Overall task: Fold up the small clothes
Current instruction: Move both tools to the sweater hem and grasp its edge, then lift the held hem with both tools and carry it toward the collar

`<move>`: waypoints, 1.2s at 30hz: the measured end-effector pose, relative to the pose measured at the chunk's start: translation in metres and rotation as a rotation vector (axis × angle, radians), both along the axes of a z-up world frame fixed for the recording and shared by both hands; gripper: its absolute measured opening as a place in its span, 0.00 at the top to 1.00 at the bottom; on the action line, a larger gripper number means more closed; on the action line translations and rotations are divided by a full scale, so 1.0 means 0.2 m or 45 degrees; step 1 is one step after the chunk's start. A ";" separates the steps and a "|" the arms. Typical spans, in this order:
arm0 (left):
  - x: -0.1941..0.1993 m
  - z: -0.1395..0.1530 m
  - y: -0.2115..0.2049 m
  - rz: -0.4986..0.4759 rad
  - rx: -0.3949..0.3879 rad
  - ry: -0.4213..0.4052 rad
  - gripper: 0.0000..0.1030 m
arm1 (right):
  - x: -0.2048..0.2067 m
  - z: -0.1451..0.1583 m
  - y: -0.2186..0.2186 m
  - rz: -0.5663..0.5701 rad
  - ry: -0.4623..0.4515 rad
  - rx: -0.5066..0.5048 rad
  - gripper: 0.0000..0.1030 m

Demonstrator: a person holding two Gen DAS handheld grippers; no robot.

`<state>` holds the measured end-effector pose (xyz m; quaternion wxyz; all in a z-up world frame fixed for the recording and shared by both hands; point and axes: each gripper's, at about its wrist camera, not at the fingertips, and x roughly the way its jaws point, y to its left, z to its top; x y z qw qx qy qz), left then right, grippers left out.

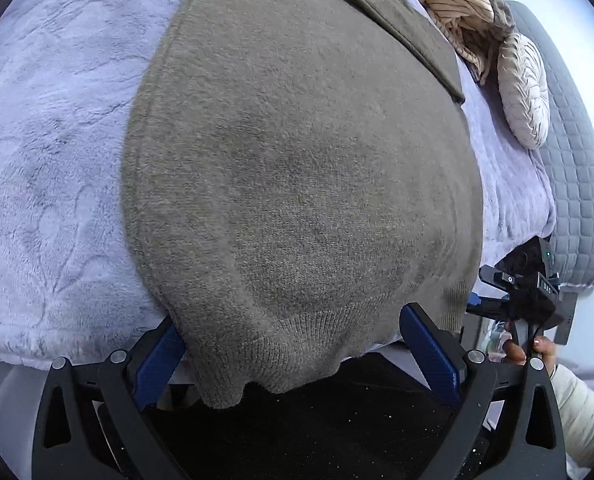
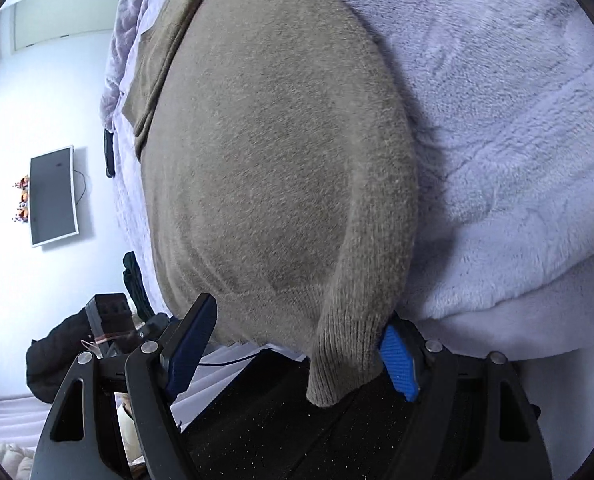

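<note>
Nearest the lens, left gripper point(image 1: 293, 354): blue-padded fingers point(image 1: 159, 360) spread wide, straddling the ribbed hem of a taupe knit sweater point(image 1: 297, 160). Hem drooping between the pads off the bed's near edge; left pad touching the cloth's side, right pad just beside it, nothing pinched.

Right gripper point(image 2: 297, 344): fingers point(image 2: 399, 362) likewise wide apart, a ribbed cuff hanging between them, brushing the bright blue right pad; dark left pad touching the hem's edge, no squeeze visible.

Sweater point(image 2: 273, 152) lying flat on a pale lilac plush blanket point(image 1: 45, 152), long axis running away from both cameras, hem at the near bed edge, far end toward the pillows. One sleeve folded along the body's side in the right wrist view.

Beyond: striped beige garment point(image 1: 453, 0), round pleated cushion point(image 1: 525, 88), grey quilted cover point(image 1: 577, 168). Wall-mounted screen point(image 2: 53, 196) off to the left in the right wrist view.
</note>
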<state>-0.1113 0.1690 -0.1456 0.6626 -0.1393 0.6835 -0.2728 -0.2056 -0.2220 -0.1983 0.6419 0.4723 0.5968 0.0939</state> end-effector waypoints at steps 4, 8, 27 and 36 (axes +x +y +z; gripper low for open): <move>0.00 0.00 0.02 0.048 -0.001 0.010 0.03 | 0.00 -0.03 -0.02 -0.030 0.019 0.016 0.24; 0.01 -0.02 0.05 0.116 0.059 0.011 0.18 | -0.03 -0.05 -0.04 -0.027 0.073 0.001 0.49; 0.03 0.02 0.12 0.198 -0.028 0.056 0.83 | 0.08 0.11 0.02 0.015 -0.065 0.182 0.87; 0.29 0.28 -0.03 0.246 -0.220 -0.071 0.83 | 0.32 0.38 -0.03 -0.056 -0.303 0.346 0.87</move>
